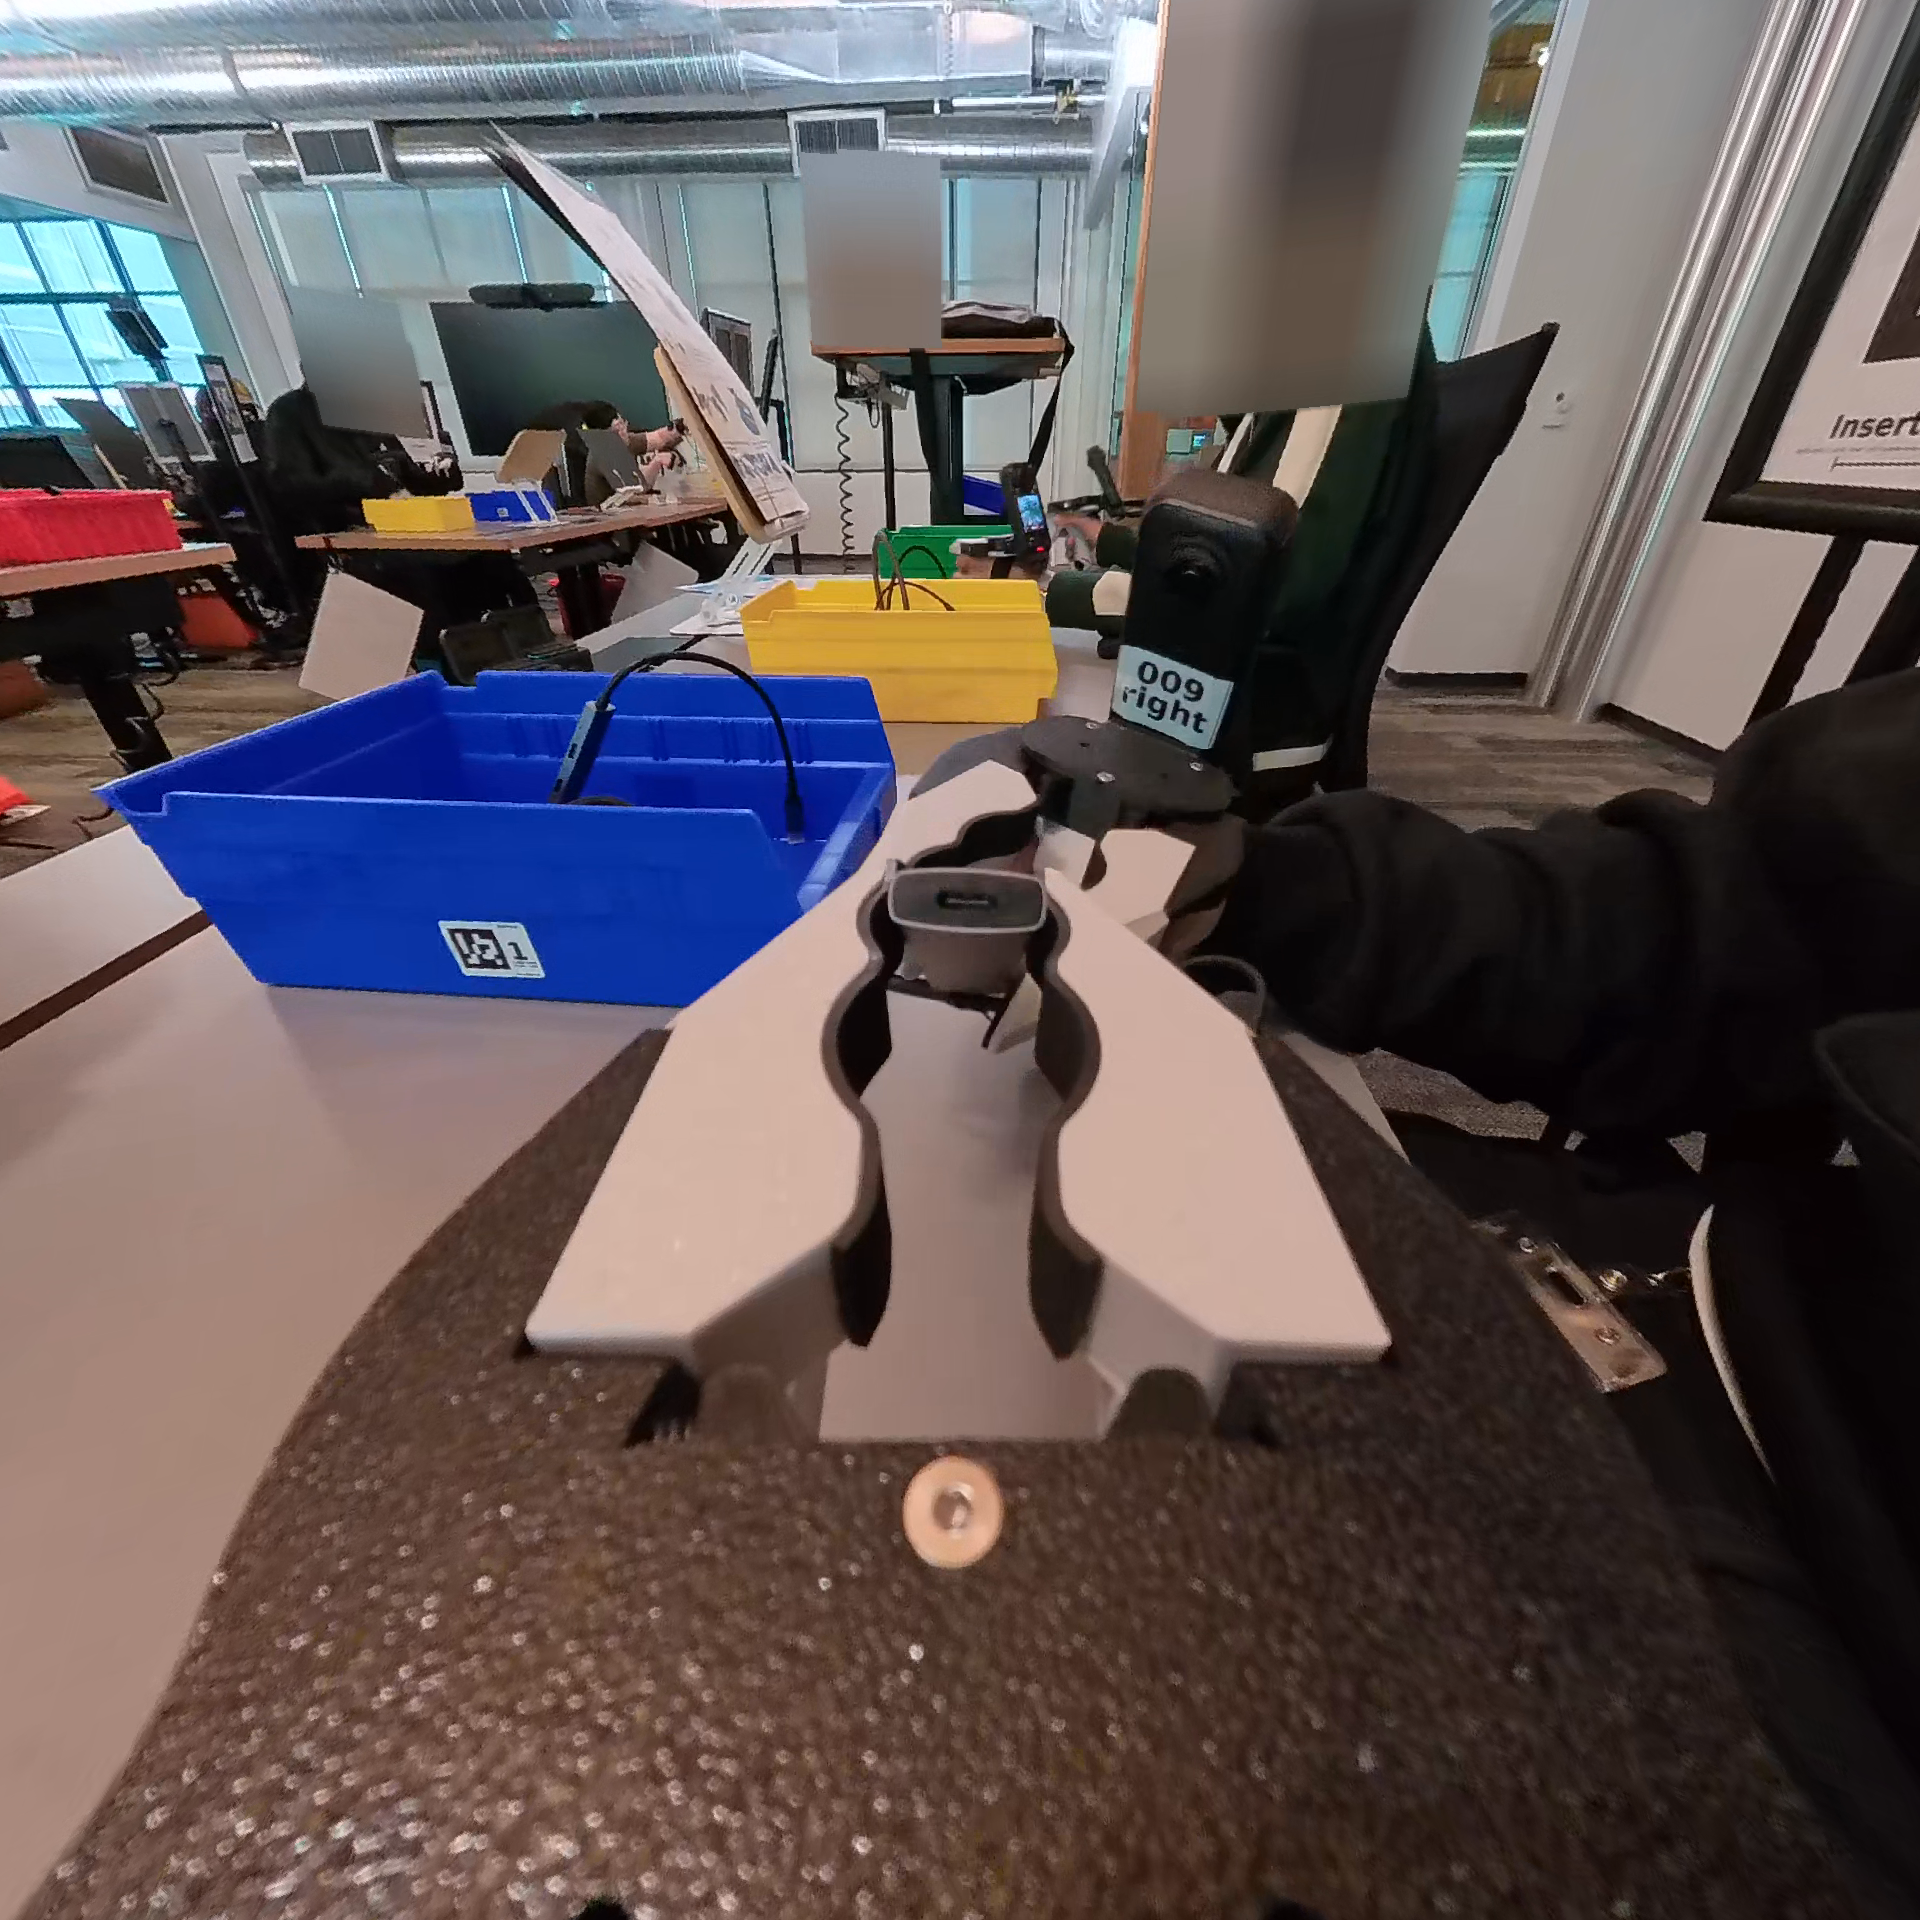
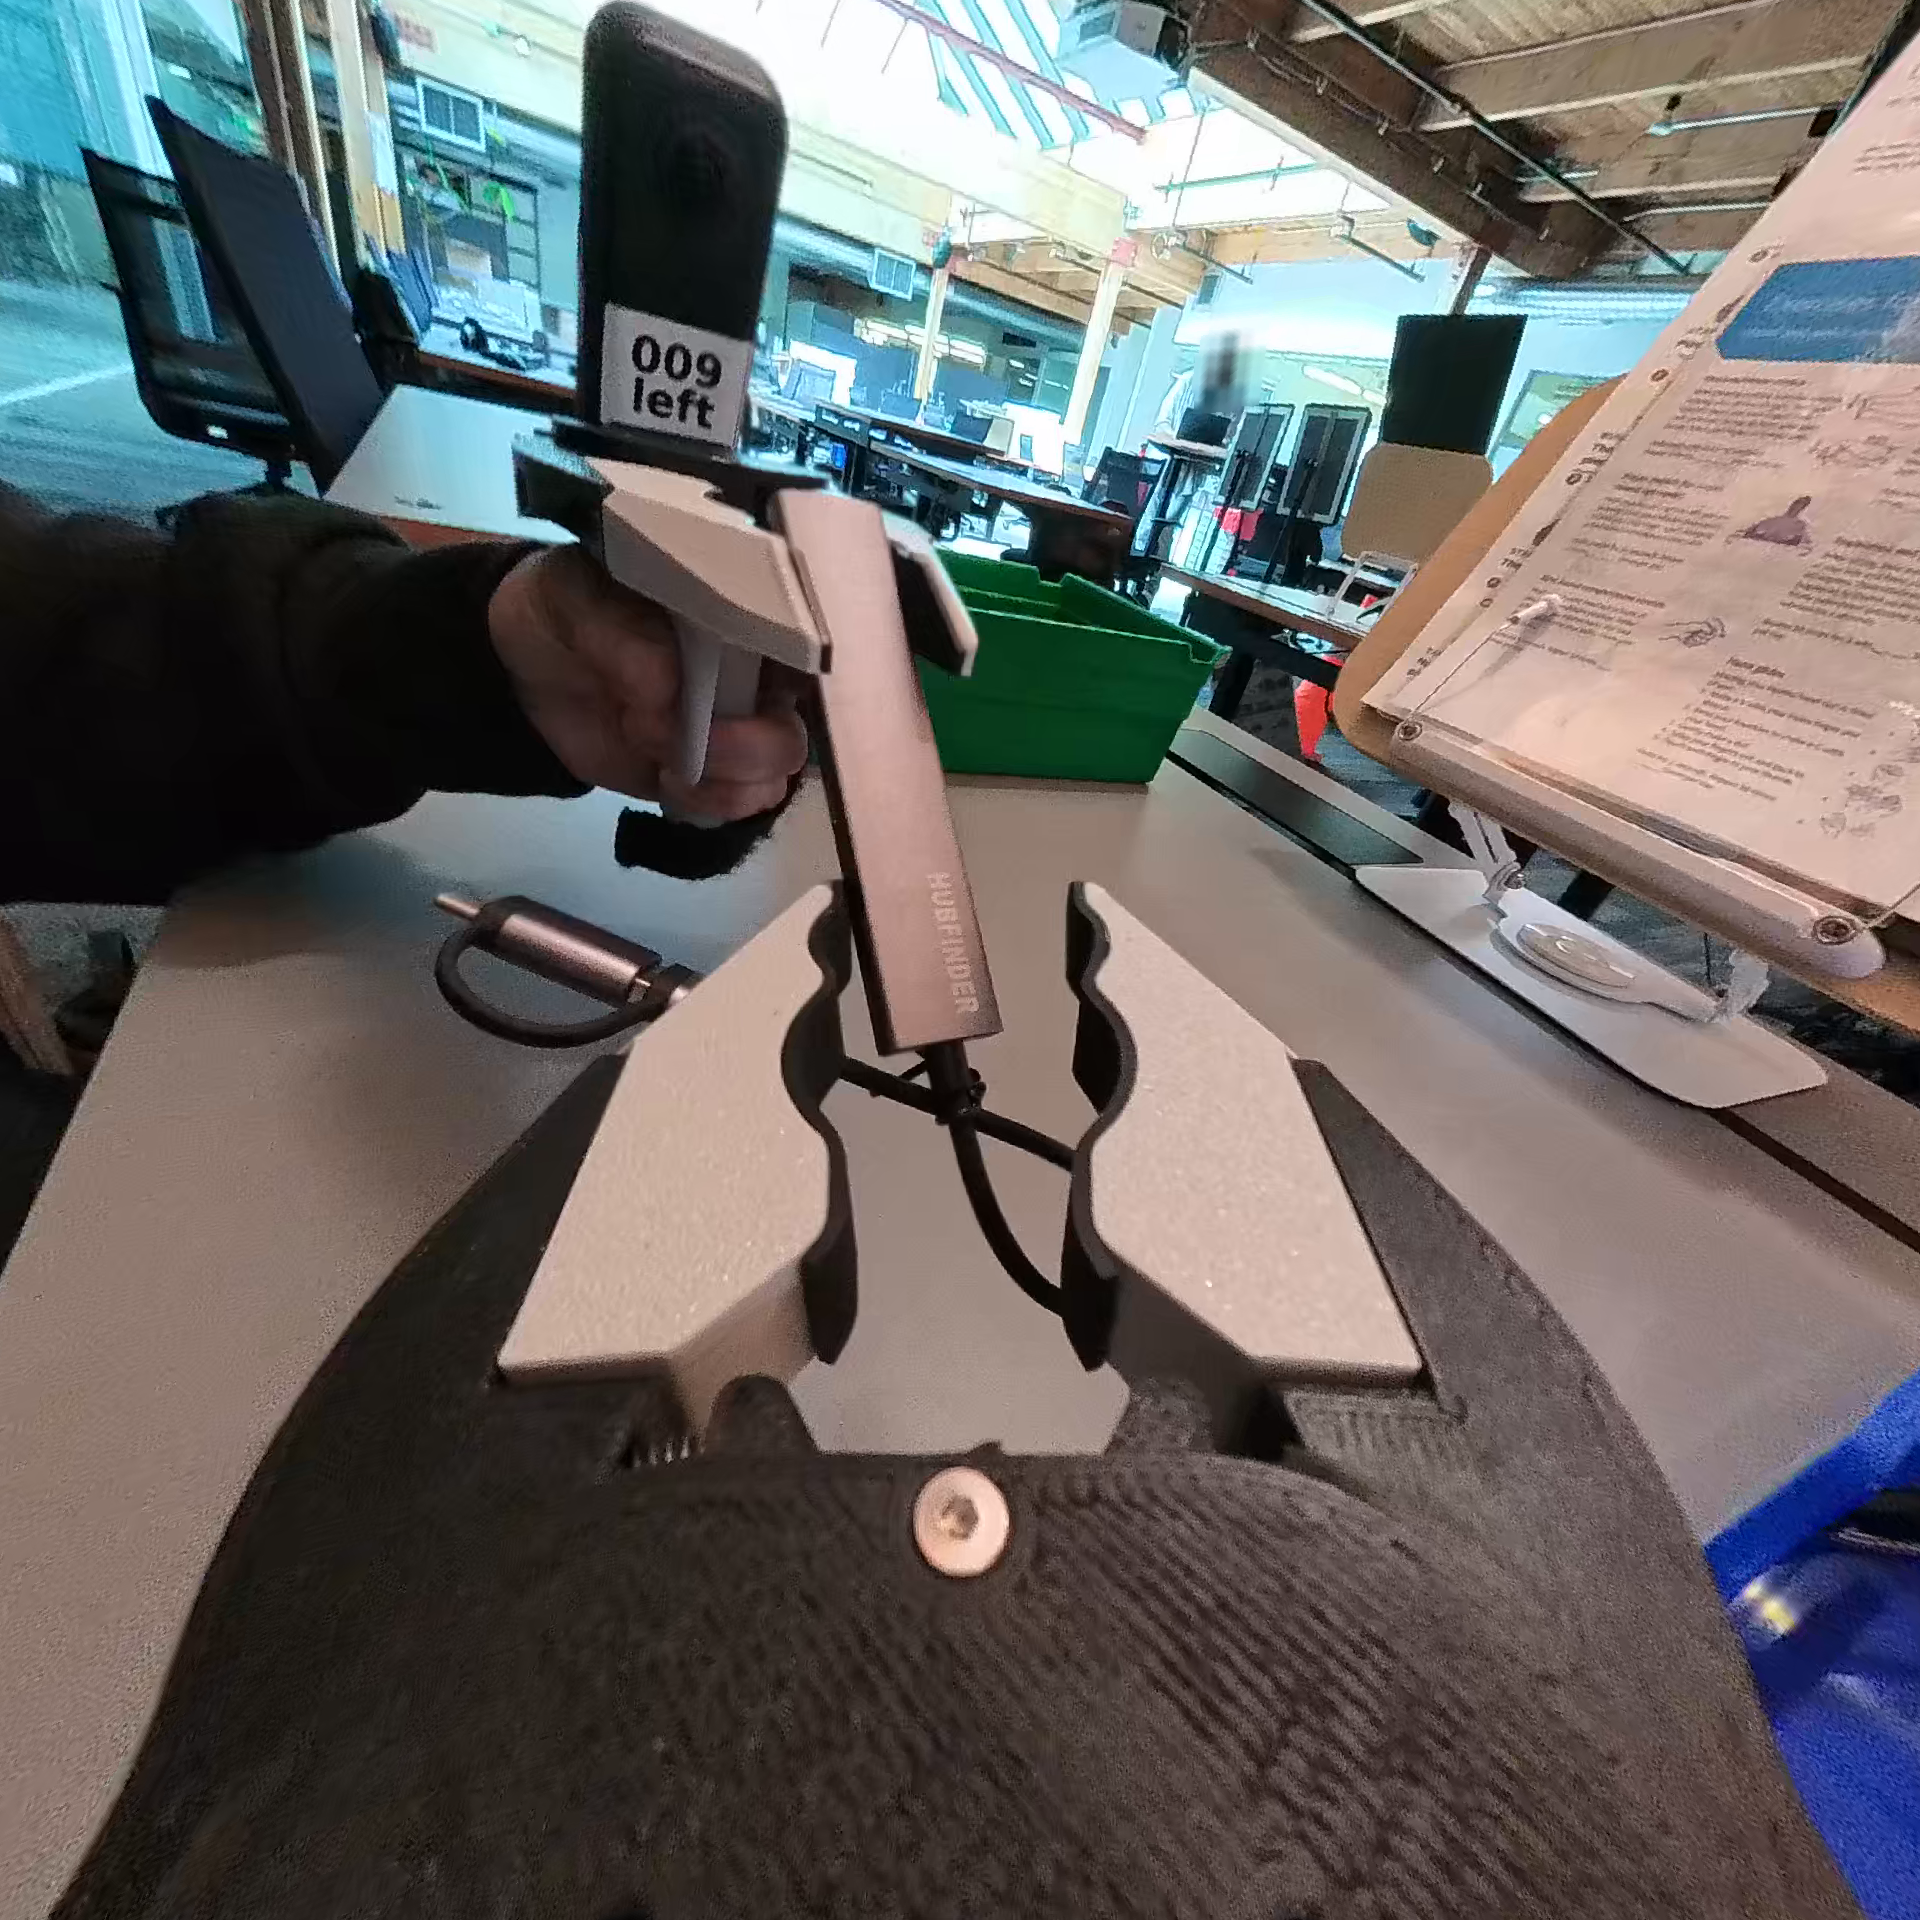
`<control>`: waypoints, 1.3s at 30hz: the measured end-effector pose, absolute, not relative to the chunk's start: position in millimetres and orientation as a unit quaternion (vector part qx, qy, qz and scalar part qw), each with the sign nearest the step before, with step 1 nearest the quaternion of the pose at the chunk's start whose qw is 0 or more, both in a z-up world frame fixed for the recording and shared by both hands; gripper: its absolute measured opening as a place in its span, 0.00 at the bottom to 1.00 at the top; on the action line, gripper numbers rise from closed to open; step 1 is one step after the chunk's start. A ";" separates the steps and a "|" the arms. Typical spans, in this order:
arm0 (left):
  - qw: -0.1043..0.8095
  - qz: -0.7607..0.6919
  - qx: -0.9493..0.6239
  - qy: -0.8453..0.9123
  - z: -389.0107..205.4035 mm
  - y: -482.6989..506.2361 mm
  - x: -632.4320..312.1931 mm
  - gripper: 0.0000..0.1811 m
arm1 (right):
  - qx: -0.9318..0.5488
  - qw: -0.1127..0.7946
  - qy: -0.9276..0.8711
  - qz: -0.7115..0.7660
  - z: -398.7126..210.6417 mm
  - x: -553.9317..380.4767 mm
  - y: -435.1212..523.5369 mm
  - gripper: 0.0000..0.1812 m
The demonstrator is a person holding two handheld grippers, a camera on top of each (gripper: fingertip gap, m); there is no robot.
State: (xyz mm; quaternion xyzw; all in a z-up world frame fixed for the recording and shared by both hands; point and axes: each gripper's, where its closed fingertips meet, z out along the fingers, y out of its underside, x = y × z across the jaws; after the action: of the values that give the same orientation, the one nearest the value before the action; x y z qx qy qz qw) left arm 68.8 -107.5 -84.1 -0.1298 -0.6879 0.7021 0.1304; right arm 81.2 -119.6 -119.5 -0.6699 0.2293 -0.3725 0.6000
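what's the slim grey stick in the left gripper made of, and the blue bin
Grey hub stick: looks like brushed anodised metal, given its matte sheen and crisp edges. Blue bin: moulded plastic, seemingly, uniformly glossy with ribbed walls. The left gripper clamps the stick.

Open workshop, desks (image 1: 520,540), windows (image 1: 62,322)

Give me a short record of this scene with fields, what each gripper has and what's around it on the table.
left gripper: shut on grey USB hub, held near one end, hub slanting down
right gripper: open, fingers either side of the hub's lower end
hub cable: black, runs from the lower end between the right fingers
second adapter: grey, with looped cable, lying on table
blue bin: on table, holds a black cable
yellow bin: behind the blue one
green bin: farther back
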 end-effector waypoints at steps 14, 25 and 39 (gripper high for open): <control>0.160 0.729 -0.121 -0.655 -73.1 -100.5 71.5 0.11 | -0.671 0.613 0.195 -0.368 -114.0 74.6 -109.4 0.12; 0.198 0.736 -0.126 -0.635 -71.4 -99.7 65.7 0.12 | -0.654 0.674 0.196 -0.284 -113.9 63.2 -103.0 0.11; 0.217 0.627 0.131 -0.736 -116.5 -110.2 100.8 0.24 | -0.719 0.304 0.120 -0.614 -123.8 97.7 -125.6 0.12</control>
State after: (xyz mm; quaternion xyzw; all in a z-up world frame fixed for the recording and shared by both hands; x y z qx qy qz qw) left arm 100.8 -110.2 -116.5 0.1306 -0.7362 0.6274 0.2174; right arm 97.7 -125.6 -123.8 -0.7186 0.1196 -0.6141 0.3037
